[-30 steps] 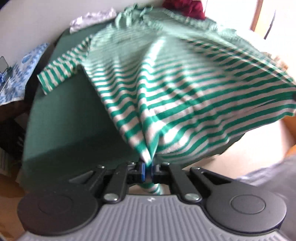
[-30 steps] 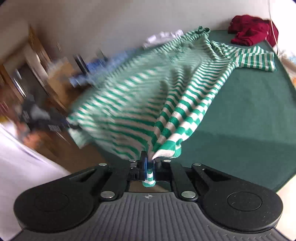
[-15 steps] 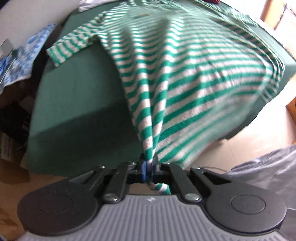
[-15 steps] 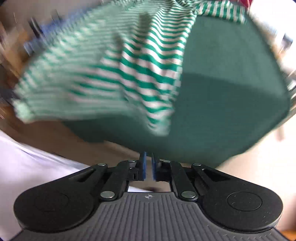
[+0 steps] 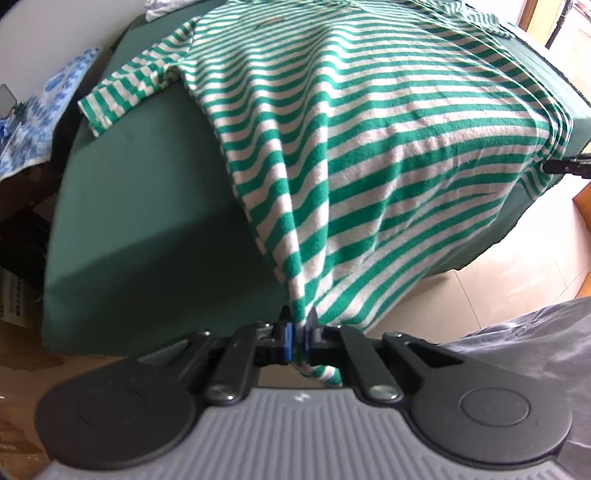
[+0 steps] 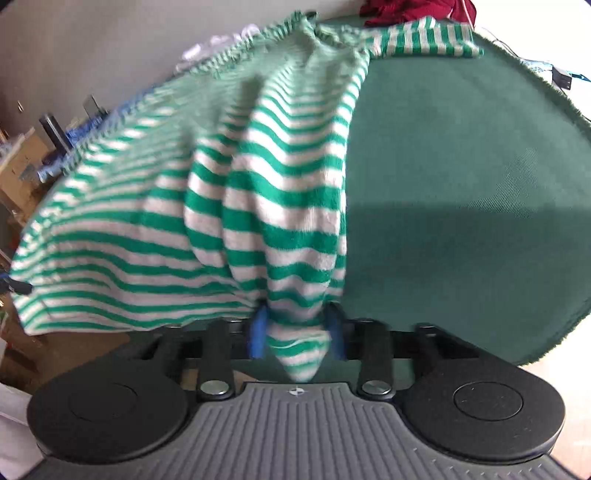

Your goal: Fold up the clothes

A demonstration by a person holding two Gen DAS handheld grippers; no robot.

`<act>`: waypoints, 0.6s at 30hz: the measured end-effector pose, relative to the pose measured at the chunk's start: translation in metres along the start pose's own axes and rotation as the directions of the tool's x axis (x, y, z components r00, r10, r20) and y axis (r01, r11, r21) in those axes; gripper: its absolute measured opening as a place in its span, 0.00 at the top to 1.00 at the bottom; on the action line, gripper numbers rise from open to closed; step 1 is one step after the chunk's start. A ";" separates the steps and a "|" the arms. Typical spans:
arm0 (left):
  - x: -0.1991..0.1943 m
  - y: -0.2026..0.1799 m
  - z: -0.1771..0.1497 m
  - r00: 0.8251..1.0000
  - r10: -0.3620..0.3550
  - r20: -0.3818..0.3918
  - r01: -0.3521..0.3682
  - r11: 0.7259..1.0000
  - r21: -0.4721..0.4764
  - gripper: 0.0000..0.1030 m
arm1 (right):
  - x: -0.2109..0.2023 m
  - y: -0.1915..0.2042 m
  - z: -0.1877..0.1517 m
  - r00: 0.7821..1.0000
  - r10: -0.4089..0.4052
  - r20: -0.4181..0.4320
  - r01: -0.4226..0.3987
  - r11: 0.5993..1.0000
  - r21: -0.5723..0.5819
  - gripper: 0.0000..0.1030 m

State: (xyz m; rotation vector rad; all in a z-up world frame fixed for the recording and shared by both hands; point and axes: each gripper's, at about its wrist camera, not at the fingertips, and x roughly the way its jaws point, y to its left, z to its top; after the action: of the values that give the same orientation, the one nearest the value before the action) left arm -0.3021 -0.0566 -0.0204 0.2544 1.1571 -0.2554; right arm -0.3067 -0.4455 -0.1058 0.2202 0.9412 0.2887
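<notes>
A green-and-white striped shirt (image 5: 351,122) lies spread over a table with a dark green cloth (image 5: 140,206), its hem hanging over the near edge. My left gripper (image 5: 299,338) is shut on the shirt's lower left hem corner. In the right wrist view the same shirt (image 6: 258,184) bunches toward my right gripper (image 6: 297,328), whose jaws stand apart with the hem corner lying loosely between them. One sleeve (image 5: 125,96) lies flat at the far left, the other (image 6: 424,40) at the far right.
A dark red garment (image 6: 413,9) sits at the table's far edge. White clothing (image 5: 166,3) lies at the far left corner. A blue patterned cloth (image 5: 40,107) covers furniture to the left. Cardboard boxes (image 6: 22,166) and pale floor tiles (image 5: 517,266) surround the table.
The shirt has been pulled toward the near edge and settled flatter on the table. My right gripper's jaws have opened around the hem corner. My left gripper keeps its grip.
</notes>
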 end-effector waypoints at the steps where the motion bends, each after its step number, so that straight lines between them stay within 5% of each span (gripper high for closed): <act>1: -0.005 -0.001 -0.001 1.000 0.004 0.003 -0.004 1.000 -0.002 0.99 | -0.001 0.001 0.000 1.000 0.012 -0.021 -0.012 1.000 0.000 0.95; 5: -0.042 0.001 0.001 0.996 -0.002 0.085 0.001 1.000 0.001 0.99 | -0.071 0.010 0.008 0.976 0.216 -0.010 -0.216 0.976 -0.025 0.96; 7: -0.028 0.000 -0.002 0.999 -0.001 0.044 0.001 1.000 -0.003 0.99 | -0.075 0.019 0.005 0.994 0.069 -0.082 -0.079 0.989 -0.124 0.96; 9: -0.014 -0.001 -0.004 1.000 0.000 0.004 0.000 1.000 -0.007 0.99 | -0.066 0.025 0.000 0.982 -0.123 -0.143 0.090 0.972 -0.215 0.96; 12: 0.000 -0.009 -0.003 1.000 0.015 -0.016 -0.015 1.000 0.014 0.99 | -0.063 0.022 0.005 0.990 -0.053 -0.132 0.040 0.995 -0.095 0.96; 18: -0.021 -0.004 -0.006 1.000 0.014 0.023 -0.014 1.000 -0.024 0.99 | -0.073 0.020 0.009 0.985 -0.101 -0.141 0.090 0.993 -0.078 0.96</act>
State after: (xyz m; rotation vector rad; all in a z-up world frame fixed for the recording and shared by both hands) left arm -0.3170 -0.0572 -0.0038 0.2381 1.1348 -0.2319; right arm -0.3428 -0.4521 -0.0387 0.0888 1.0801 0.2519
